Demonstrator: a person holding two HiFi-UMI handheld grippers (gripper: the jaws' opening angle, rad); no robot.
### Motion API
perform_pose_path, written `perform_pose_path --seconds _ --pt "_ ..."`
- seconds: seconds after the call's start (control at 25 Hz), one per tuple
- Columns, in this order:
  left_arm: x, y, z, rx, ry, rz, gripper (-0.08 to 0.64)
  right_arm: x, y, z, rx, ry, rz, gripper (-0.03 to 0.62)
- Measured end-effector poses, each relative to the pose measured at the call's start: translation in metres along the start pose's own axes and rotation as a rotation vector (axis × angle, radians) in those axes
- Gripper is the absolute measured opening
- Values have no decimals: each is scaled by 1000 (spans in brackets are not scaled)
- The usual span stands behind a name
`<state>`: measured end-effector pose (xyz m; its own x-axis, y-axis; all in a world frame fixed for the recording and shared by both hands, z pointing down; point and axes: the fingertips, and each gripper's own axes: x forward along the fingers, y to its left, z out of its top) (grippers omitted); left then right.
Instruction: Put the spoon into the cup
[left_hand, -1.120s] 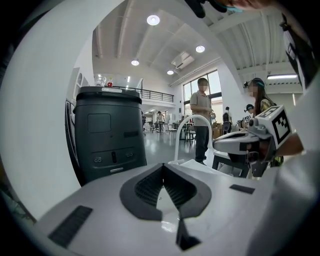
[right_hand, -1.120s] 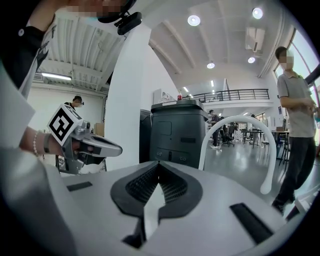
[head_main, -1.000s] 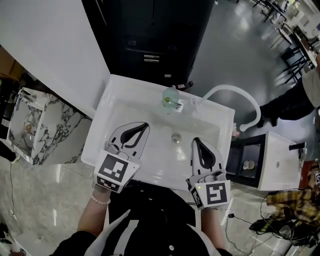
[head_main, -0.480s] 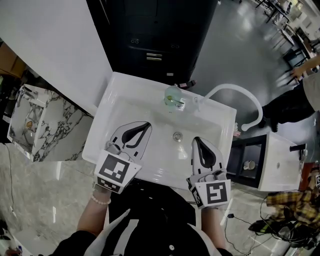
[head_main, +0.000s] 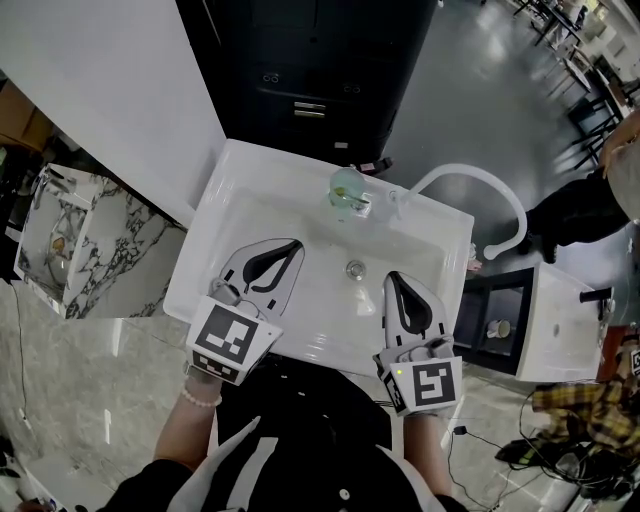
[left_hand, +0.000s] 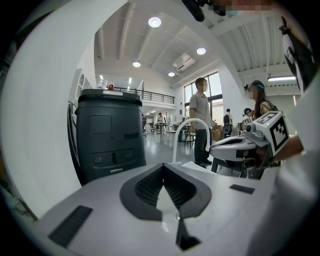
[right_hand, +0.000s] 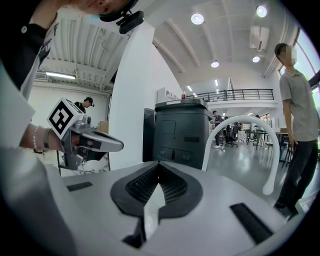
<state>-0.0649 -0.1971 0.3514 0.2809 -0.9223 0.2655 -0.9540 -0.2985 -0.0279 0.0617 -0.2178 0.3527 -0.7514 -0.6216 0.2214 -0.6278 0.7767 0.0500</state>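
Note:
A clear greenish cup (head_main: 347, 190) stands at the far rim of the white basin (head_main: 240, 215). Something small and yellow-green shows inside it; I cannot tell whether it is the spoon. No spoon lies apart from it in any view. My left gripper (head_main: 294, 244) hovers over the basin's near left part, jaws shut and empty, tips meeting (left_hand: 163, 165). My right gripper (head_main: 392, 278) hovers over the near right part, also shut and empty (right_hand: 159, 163). Both are well short of the cup. The cup is hidden in both gripper views.
A round drain (head_main: 354, 268) sits mid-basin between the grippers. A white arched pipe (head_main: 497, 195) rises at the basin's right. A dark cabinet (head_main: 300, 70) stands behind, a white wall panel (head_main: 100, 90) to the left. People (right_hand: 299, 125) stand at the right.
Neither gripper has moved and both jaws stay shut. Only the head view has shifted a little.

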Motion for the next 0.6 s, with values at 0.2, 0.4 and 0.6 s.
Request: perform_pose_path --seconds 0.2,0.4,0.6 --pt "0 -2 -1 -2 3 -3 2 0 2 0 -6 -1 8 0" --pt "2 -4 -1 -3 6 -9 2 -3 1 -2 -4 27 10 0" --pt "3 -5 1 2 6 -15 0 -3 0 -2 6 90 -10 0"
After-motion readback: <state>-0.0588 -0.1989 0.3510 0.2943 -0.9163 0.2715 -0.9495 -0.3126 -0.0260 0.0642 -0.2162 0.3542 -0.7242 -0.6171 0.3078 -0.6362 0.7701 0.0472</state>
